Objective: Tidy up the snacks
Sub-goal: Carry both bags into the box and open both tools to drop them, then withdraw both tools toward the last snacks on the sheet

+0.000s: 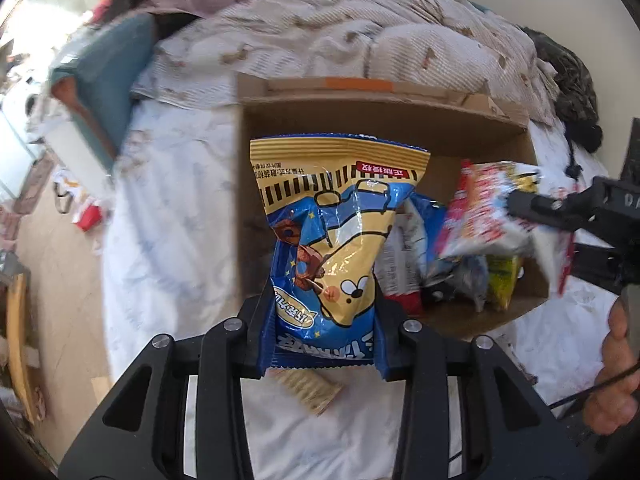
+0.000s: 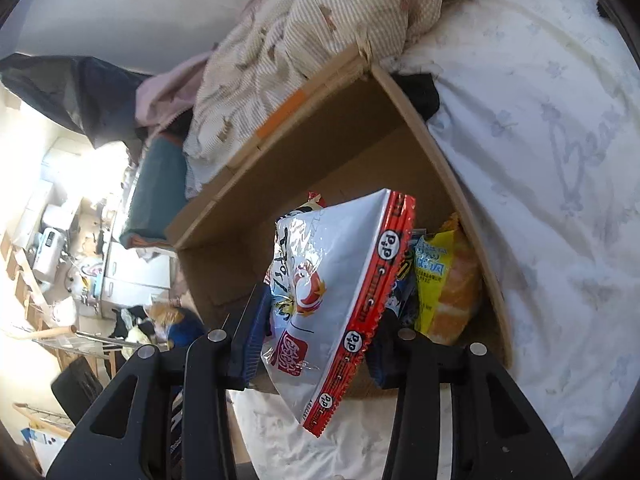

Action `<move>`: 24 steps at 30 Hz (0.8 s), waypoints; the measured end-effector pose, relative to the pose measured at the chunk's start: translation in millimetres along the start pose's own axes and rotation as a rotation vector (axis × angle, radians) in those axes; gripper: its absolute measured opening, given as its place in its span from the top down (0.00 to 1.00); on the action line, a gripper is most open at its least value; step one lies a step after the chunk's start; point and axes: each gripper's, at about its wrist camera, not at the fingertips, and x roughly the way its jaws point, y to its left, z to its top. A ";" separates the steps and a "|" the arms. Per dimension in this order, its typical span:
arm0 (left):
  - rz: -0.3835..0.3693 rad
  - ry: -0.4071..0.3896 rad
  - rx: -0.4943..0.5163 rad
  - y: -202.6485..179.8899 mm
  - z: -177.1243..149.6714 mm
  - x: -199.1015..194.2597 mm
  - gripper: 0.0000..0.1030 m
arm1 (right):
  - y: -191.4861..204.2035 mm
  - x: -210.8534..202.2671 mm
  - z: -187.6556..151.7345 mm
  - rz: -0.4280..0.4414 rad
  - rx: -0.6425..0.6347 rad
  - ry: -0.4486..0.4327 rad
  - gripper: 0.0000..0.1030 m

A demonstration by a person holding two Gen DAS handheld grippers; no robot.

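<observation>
My left gripper (image 1: pixel 324 320) is shut on a blue and yellow snack bag (image 1: pixel 332 220) and holds it upright over the near left part of an open cardboard box (image 1: pixel 360 116) on the bed. My right gripper (image 2: pixel 316 344) is shut on a white and red snack bag (image 2: pixel 336 296), tilted, above the box (image 2: pixel 320 152); it also shows in the left wrist view (image 1: pixel 520 204) with its bag (image 1: pixel 480 216). Several snack packs lie in the box, among them a yellow pack (image 2: pixel 430 276) and an orange one (image 2: pixel 456 300).
A small tan cracker pack (image 1: pixel 312 390) lies on the white bedsheet (image 1: pixel 168 208) near my left gripper. A crumpled striped quilt (image 1: pixel 360 36) lies behind the box. A teal pillow (image 1: pixel 108 76) is at the left. The bed edge and a cluttered floor are left.
</observation>
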 end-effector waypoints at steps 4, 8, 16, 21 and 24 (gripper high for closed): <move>-0.048 0.026 -0.026 -5.6 3.5 13.8 0.66 | -4.5 11.5 0.0 -0.007 0.007 0.022 0.55; -0.065 0.018 -0.039 -6.9 4.6 15.9 0.61 | -3.9 12.8 1.9 -0.016 0.008 0.018 0.25; -0.101 0.022 -0.032 -9.7 1.2 7.7 0.21 | 5.3 0.2 2.8 -0.050 -0.042 -0.023 0.10; -0.096 0.017 -0.052 -6.4 -1.1 4.3 0.21 | -3.0 3.2 2.0 -0.070 -0.017 0.025 0.10; -0.087 0.012 -0.076 -1.2 -3.9 2.1 0.21 | -8.6 -13.7 1.5 -0.128 -0.001 -0.076 0.13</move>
